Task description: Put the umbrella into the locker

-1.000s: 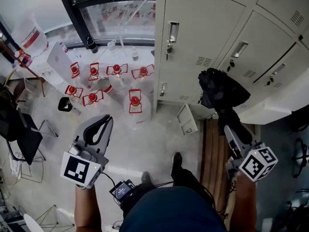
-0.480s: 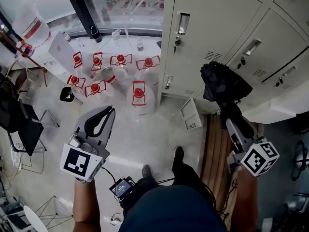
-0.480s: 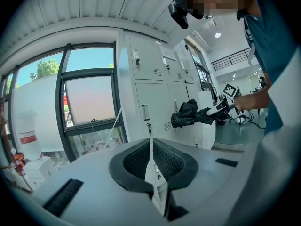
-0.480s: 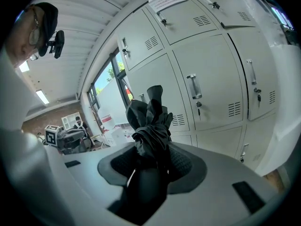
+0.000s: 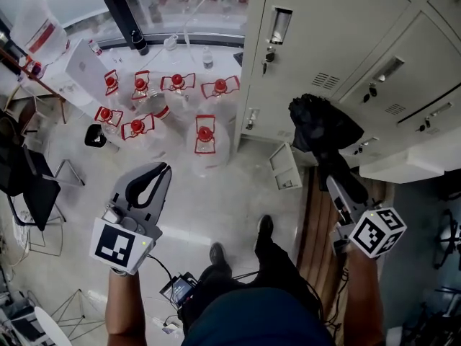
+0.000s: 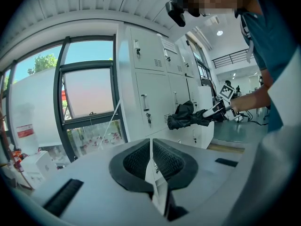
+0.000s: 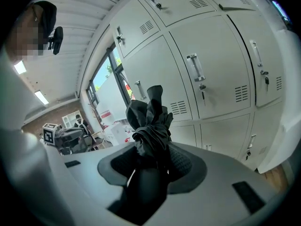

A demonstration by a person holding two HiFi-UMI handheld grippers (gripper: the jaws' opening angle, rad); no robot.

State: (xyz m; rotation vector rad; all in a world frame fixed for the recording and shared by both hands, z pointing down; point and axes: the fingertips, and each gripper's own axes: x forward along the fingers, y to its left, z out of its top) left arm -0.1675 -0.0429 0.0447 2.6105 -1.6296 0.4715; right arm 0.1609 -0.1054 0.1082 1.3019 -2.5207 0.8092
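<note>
A folded black umbrella (image 5: 320, 125) sticks out from my right gripper (image 5: 333, 171), whose jaws are shut on its lower part. In the right gripper view the crumpled umbrella (image 7: 150, 121) rises between the pads and points at the pale grey lockers (image 7: 211, 74). The locker bank (image 5: 324, 42) fills the upper right of the head view, just beyond the umbrella's tip. My left gripper (image 5: 148, 186) hovers over the floor to the left, shut with nothing in it. From the left gripper view the umbrella (image 6: 188, 117) shows to the right, in front of the lockers.
Several clear water jugs with red caps (image 5: 205, 139) stand on the floor by the window. A small grey door panel (image 5: 284, 168) juts out at the lockers' foot. A wooden plank (image 5: 317, 222) lies under the right arm. A black chair (image 5: 21, 186) is far left.
Both hands have sunk a little. The right gripper still holds the umbrella, which now sits lower against the locker fronts. The left gripper stays shut and empty.
</note>
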